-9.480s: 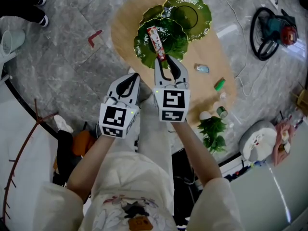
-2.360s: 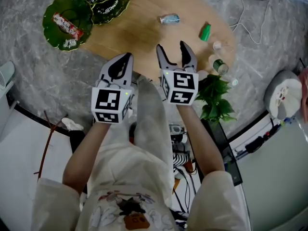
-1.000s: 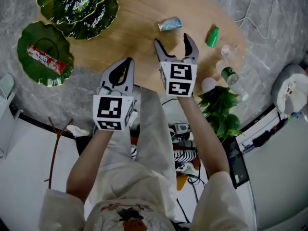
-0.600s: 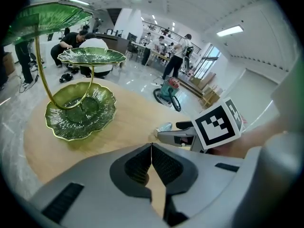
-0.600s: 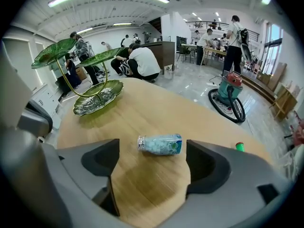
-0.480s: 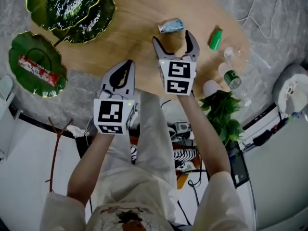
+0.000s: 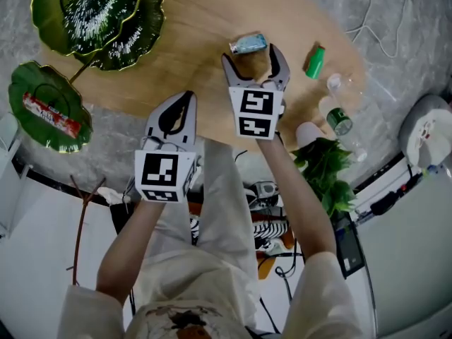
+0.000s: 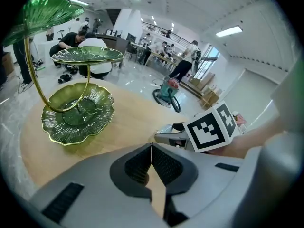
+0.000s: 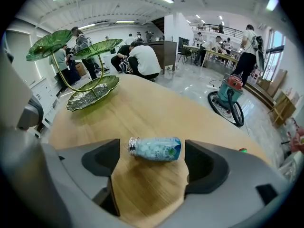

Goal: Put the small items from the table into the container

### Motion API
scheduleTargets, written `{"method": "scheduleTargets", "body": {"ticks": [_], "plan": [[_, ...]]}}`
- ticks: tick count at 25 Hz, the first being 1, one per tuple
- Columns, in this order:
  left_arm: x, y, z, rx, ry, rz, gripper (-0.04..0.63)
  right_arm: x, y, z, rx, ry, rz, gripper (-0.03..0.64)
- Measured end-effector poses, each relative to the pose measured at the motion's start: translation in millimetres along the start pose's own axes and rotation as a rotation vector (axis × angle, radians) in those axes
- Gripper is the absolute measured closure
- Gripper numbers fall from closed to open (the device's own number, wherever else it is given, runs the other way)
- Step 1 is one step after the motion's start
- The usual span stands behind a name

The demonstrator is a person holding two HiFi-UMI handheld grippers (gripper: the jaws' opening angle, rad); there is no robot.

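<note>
Grey marble floor (image 7: 113,129), open hall with people at desks behind; oval wooden bench (image 7: 198,55) in the middle. Green leaf-dish stand (image 7: 99,13) sits at the bench's far-left end. One leaf dish (image 7: 32,83) juts past the bench edge and has a red snack bar (image 7: 49,116) lying in it.

Right gripper (image 7: 253,56) is over the bench, tilted down, fingers spread wide, nothing gripped. Small candy bottle (image 9: 155,148), clear with blue label and silver cap, lies on its side on the bench just ahead of the fingertips. It lines up with the gap; pads not touching it.

Left gripper (image 8: 151,148) hangs over the near bench edge, beside the right one and a bit nearer the person. Its fingers are clenched together, empty.

Right of the candy bottle lies a small green bottle (image 7: 315,61), well apart from the stand. Further right, near the bench end, a clear bottle with green label (image 7: 337,119) lies down, with a leafy plant (image 7: 325,171) at the edge.
</note>
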State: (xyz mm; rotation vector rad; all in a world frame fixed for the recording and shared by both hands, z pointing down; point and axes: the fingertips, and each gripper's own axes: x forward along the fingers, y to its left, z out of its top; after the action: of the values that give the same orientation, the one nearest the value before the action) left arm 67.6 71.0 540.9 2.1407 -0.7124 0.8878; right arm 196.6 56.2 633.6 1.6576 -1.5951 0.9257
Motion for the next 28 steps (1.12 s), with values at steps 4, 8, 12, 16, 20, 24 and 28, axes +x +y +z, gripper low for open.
{"method": "scheduleTargets", "body": {"ticks": [4, 8, 12, 16, 20, 24, 28], "plan": [[-2.0, 4.5, 3.6, -0.005, -0.006, 0.007, 0.587, 3.2, 0.8, 2.7, -0.010, 0.012, -0.011, 0.202], [-4.9, 5.7, 4.3, -0.008, -0.012, 0.011, 0.587, 1.4, -2.8, 2.9, -0.007, 0.029, -0.036, 0.256], [-8.6, 3.1, 3.4, -0.012, -0.019, 0.013, 0.586, -4.2, -0.5, 7.3, -0.014, 0.026, -0.029, 0.256], [-12.4, -0.1, 1.2, -0.006, -0.015, 0.012, 0.588, -11.0, 5.8, 14.2, -0.034, 0.009, -0.013, 0.258], [-16.2, -5.3, 3.9, 0.002, -0.016, 0.012, 0.586, -22.0, 9.3, 21.4, -0.037, -0.008, 0.006, 0.257], [-22.3, -7.2, 12.3, 0.007, -0.032, 0.021, 0.588, -32.2, 15.3, 32.3, -0.045, -0.029, 0.027, 0.258], [-27.5, -10.1, 21.1, 0.000, -0.057, 0.027, 0.588, -41.5, 20.3, 39.1, -0.057, -0.044, 0.044, 0.258]]}}
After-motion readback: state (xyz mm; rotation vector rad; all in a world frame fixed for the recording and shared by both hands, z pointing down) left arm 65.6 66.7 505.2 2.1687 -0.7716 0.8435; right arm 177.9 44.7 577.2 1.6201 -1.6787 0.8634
